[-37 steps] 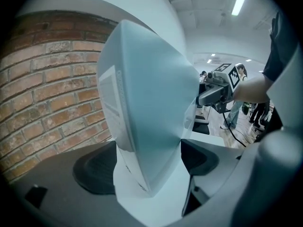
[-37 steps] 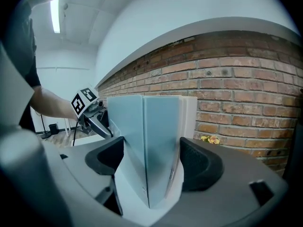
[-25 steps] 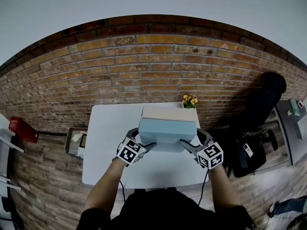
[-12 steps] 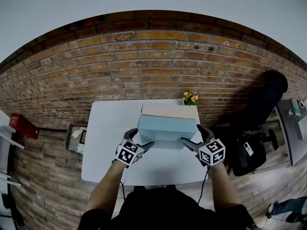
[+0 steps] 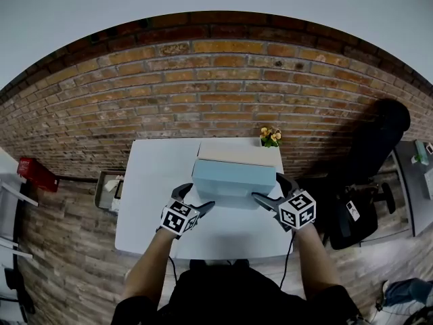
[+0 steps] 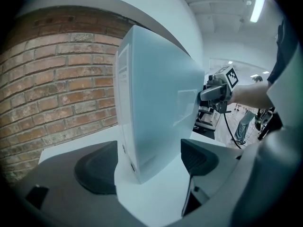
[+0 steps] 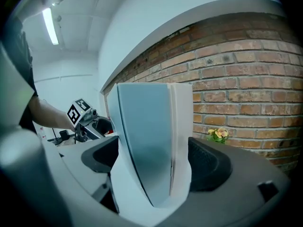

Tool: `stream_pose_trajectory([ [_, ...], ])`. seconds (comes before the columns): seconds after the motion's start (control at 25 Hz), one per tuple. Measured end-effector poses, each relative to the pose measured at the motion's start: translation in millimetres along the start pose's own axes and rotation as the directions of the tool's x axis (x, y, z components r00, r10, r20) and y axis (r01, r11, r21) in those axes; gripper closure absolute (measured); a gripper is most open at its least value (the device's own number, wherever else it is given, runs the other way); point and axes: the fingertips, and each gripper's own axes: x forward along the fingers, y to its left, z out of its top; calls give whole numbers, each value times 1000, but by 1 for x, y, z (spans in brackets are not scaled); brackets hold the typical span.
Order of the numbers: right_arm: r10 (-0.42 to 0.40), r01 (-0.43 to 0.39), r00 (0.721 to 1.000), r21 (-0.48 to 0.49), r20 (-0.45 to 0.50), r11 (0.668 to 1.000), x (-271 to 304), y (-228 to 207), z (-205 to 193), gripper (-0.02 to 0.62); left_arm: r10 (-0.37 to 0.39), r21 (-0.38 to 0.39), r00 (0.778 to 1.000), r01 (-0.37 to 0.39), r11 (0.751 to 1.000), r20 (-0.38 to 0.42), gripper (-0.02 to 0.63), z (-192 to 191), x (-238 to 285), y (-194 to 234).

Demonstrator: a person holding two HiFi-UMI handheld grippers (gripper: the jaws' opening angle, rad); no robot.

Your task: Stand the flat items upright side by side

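A pale blue flat box stands on its long edge on the white table. A beige-topped flat box stands upright right behind it, side by side with it. My left gripper straddles the blue box's left end, open, with a gap at each pad. My right gripper is at the right end, where both the blue box and the white one sit between its jaws. Those jaws have just been opening and do not press. Each gripper shows in the other's view: right gripper, left gripper.
A small pot of yellow flowers stands at the table's back right corner, against the brick wall. A black chair is right of the table. An open bin sits on the floor to the left.
The right gripper's jaws have spread wider at the boxes' right end. Both boxes stay upright in place. The left gripper has barely shifted.
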Motion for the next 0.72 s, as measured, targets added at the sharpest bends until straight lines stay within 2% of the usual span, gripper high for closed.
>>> stream_pose_trajectory([
  [0.32, 18, -17, 1000, -41, 8, 999, 5, 5, 1, 146, 30, -72, 1000, -30, 997, -3, 170, -9, -6, -8],
  [0.56, 55, -56, 997, 18, 58, 998, -13, 7, -2, 150, 60, -151, 998, -61, 987, -14, 175, -21, -25, -22],
  [0.72, 59, -65, 994, 73, 89, 995, -29, 11, -15, 155, 127, -227, 992, -121, 966, 15, 189, -27, -48, -28],
])
